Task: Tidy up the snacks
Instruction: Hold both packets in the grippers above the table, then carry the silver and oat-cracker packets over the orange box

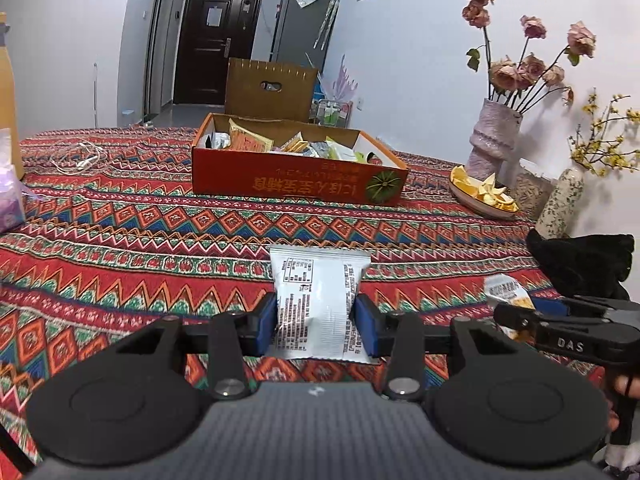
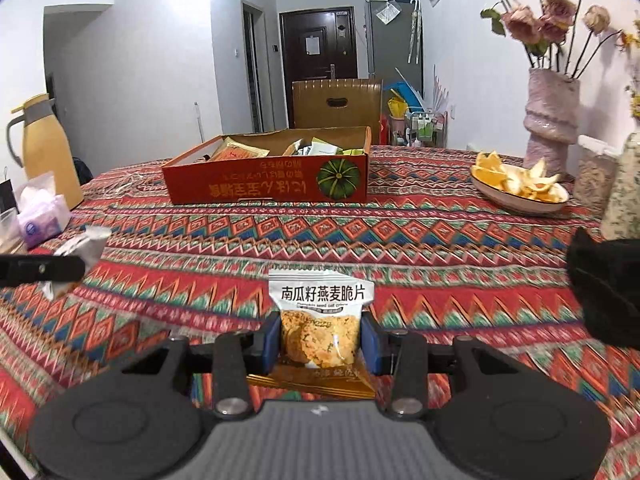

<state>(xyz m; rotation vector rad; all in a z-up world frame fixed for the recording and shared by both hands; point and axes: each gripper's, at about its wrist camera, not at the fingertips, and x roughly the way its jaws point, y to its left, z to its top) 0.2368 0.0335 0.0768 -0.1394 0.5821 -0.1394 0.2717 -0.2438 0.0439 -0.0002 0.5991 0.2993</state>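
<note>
My left gripper (image 1: pixel 316 322) is shut on a white snack packet (image 1: pixel 318 300), printed back facing me, held above the patterned tablecloth. My right gripper (image 2: pixel 320 344) is shut on an oat crisp packet (image 2: pixel 320 320) with a white top and orange contents. The same oat crisp packet (image 1: pixel 506 294) shows at the right edge of the left wrist view, and the white snack packet (image 2: pixel 86 246) at the left of the right wrist view. The red cardboard box (image 1: pixel 296 182) with several snack packets inside stands further back on the table, also visible as the red box (image 2: pixel 268 188).
A plate of orange peel (image 2: pixel 520 190) and a pink vase (image 2: pixel 550 120) with dried roses stand at the right. A black cloth (image 2: pixel 604 284) lies at the right edge. A yellow thermos (image 2: pixel 46 152) and a tissue pack (image 2: pixel 40 216) sit at the left.
</note>
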